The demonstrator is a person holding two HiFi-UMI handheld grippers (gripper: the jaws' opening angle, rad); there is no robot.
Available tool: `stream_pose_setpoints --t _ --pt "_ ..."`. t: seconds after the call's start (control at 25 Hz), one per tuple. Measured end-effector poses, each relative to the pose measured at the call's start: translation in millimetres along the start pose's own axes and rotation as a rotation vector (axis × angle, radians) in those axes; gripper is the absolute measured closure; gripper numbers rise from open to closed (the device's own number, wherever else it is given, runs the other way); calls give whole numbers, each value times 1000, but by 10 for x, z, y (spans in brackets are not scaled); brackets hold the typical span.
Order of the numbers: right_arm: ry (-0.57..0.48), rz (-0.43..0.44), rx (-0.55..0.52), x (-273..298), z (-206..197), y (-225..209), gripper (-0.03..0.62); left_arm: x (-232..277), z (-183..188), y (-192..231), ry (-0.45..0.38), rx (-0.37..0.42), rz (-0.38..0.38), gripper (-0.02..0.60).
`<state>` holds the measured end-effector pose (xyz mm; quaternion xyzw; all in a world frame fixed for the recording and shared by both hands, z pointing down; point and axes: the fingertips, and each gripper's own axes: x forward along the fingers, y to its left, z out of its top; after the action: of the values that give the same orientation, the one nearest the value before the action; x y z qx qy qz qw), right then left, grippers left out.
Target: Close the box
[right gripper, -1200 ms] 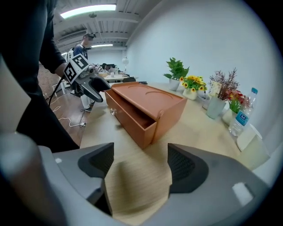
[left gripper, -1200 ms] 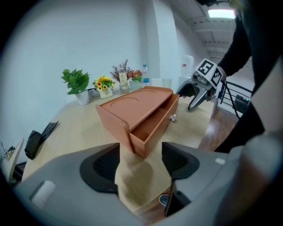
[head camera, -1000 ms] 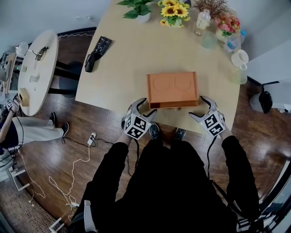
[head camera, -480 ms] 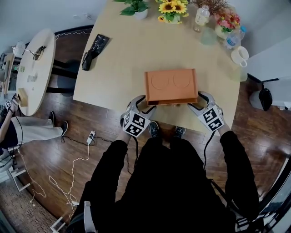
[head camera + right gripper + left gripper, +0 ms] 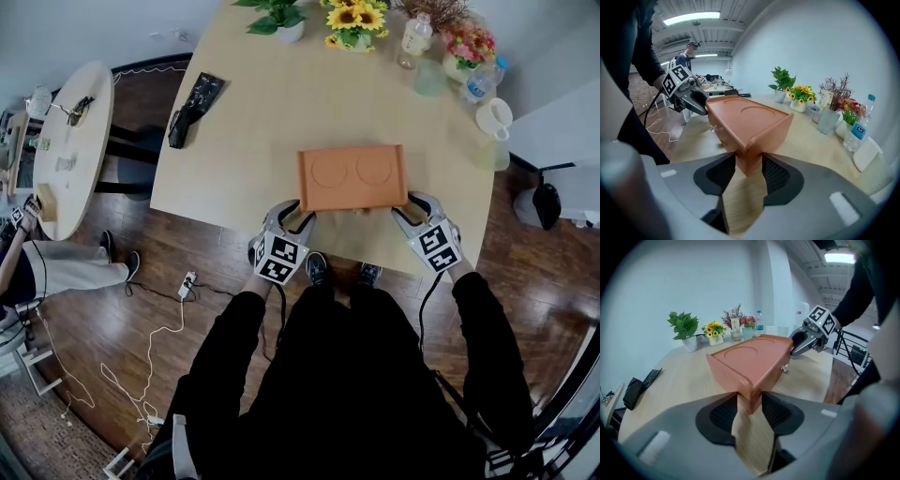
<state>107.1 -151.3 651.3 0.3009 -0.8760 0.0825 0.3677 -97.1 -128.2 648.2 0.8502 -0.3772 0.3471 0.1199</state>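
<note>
An orange-brown box (image 5: 352, 176) lies near the front edge of the light wooden table (image 5: 253, 122), its lid down flat. My left gripper (image 5: 298, 217) is at the box's near left corner and my right gripper (image 5: 405, 208) at its near right corner. Both pairs of jaws have just been closing. In the left gripper view the box (image 5: 750, 359) has its corner pinched between the pads of the left gripper (image 5: 750, 404). In the right gripper view the box (image 5: 750, 122) is likewise clamped at its corner by the right gripper (image 5: 749, 166). A small metal latch (image 5: 785, 367) hangs on the front face.
At the table's far edge stand a potted plant (image 5: 279, 17), sunflowers (image 5: 356, 21), a bottle (image 5: 417, 39), a glass (image 5: 433, 80) and a white cup (image 5: 494, 119). A black object (image 5: 192, 108) lies at the left edge. A round side table (image 5: 75, 131) stands further left.
The box lid, slightly raised at the front before, now lies flat. Both grippers have moved in to the near corners and their jaws have narrowed onto them.
</note>
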Motion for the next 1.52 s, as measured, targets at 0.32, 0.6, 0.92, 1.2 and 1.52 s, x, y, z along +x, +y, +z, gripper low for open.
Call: stream_pose_setpoints --t 0.32,0.6,0.92,1.2,1.52 --pt "-39 1 112 -292 37 136 327 -372 49 53 -50 -64 46 388" --pt "-321 -48 215 -1131 903 408 329 -1290 774 56 -308 -163 104 388" --pt "-675 -178 140 -2199 2401 574 442 -2301 2126 -321 -681 -139 27 391" --pt "-856 -216 209 -2730 2931 723 467 -2866 2664 -615 -845 -138 6 391" --pt "-833 -225 173 -2737 2845 849 467 -2789 2548 -603 -820 -227 24 391"
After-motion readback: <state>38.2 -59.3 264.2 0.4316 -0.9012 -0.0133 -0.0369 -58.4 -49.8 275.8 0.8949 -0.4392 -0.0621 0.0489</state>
